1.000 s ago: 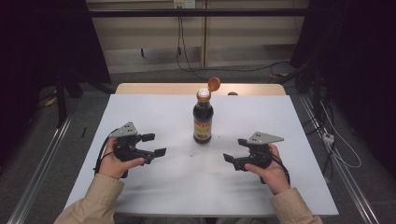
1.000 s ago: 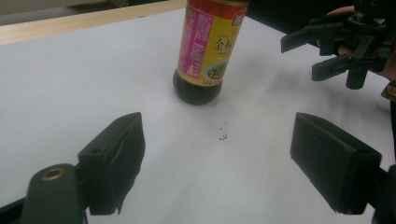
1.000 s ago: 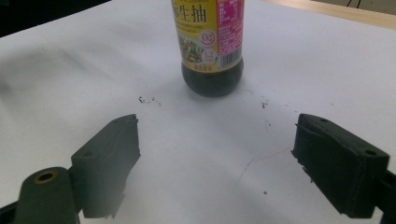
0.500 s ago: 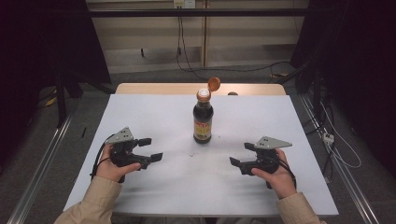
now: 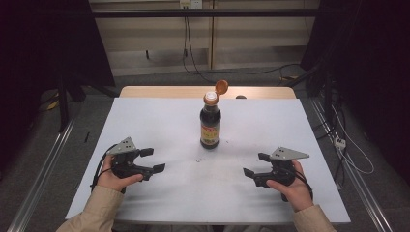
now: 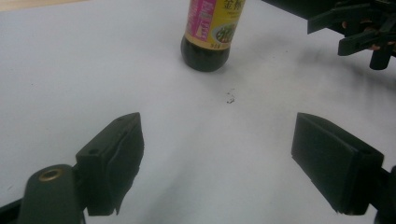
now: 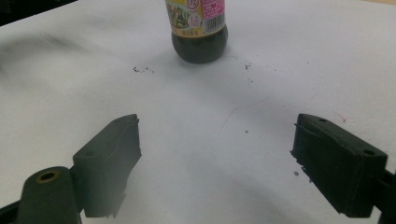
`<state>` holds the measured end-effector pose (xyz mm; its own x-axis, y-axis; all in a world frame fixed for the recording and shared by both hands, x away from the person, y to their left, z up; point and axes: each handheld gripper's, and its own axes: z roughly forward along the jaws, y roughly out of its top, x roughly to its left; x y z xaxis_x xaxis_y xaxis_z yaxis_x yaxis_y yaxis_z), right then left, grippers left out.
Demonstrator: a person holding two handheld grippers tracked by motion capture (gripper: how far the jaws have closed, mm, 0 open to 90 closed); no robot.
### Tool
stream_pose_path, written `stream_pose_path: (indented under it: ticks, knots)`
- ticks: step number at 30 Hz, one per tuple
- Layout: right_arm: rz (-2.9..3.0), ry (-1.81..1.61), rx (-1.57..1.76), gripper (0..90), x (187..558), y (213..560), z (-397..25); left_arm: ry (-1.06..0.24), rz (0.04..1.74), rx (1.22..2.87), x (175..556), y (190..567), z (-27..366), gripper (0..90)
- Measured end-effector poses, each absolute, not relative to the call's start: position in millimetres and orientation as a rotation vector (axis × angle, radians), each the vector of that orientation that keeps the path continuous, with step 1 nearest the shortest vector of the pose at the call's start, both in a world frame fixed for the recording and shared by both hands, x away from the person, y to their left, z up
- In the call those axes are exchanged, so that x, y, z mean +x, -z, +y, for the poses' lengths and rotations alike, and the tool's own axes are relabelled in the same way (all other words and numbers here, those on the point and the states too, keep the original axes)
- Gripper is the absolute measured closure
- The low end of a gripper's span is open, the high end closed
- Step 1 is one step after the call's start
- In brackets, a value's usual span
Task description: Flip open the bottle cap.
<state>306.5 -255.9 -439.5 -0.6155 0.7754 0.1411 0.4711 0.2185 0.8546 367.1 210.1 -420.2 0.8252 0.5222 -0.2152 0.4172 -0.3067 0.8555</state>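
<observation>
A dark sauce bottle (image 5: 210,123) stands upright at the middle of the white table (image 5: 159,118), its orange flip cap (image 5: 221,87) hinged open. Its lower body shows in the left gripper view (image 6: 208,32) and the right gripper view (image 7: 198,30). My left gripper (image 5: 153,160) rests low at the front left, open and holding nothing. At the front right my right gripper (image 5: 256,164) is open too, with nothing between its jaws. Both point inward toward the bottle, each well short of it. The right gripper (image 6: 359,30) appears far off in the left gripper view.
Small dark specks (image 6: 229,96) lie on the table in front of the bottle. A wooden strip (image 5: 159,91) edges the far side. Metal rails (image 5: 43,169) and cables (image 5: 348,145) run along the floor on both sides.
Both grippers have drawn back toward the front edge of the table and slightly outward, away from the bottle. The bottle has stayed put.
</observation>
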Motion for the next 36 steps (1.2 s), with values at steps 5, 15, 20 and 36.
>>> stream_pose_path:
  ticks: [5, 15, 20, 36]
  knots:
    - [2.174, -1.355, 1.164, 15.3, 302.4, 438.8, -260.6, -0.127, 0.708, 1.947, 365.5, 422.5, 213.7, 16.8]
    - [2.189, -1.324, 1.162, 15.5, 296.8, 438.4, -267.2, -0.127, 0.710, 1.951, 363.3, 424.4, 218.4, 16.8]
    - [2.185, -1.324, 1.172, 15.5, 294.6, 439.2, -271.6, -0.126, 0.713, 1.955, 362.2, 426.5, 220.6, 16.9]
    - [2.194, -1.302, 1.162, 15.7, 289.6, 441.0, -276.4, -0.134, 0.725, 1.967, 358.1, 429.6, 227.4, 16.7]
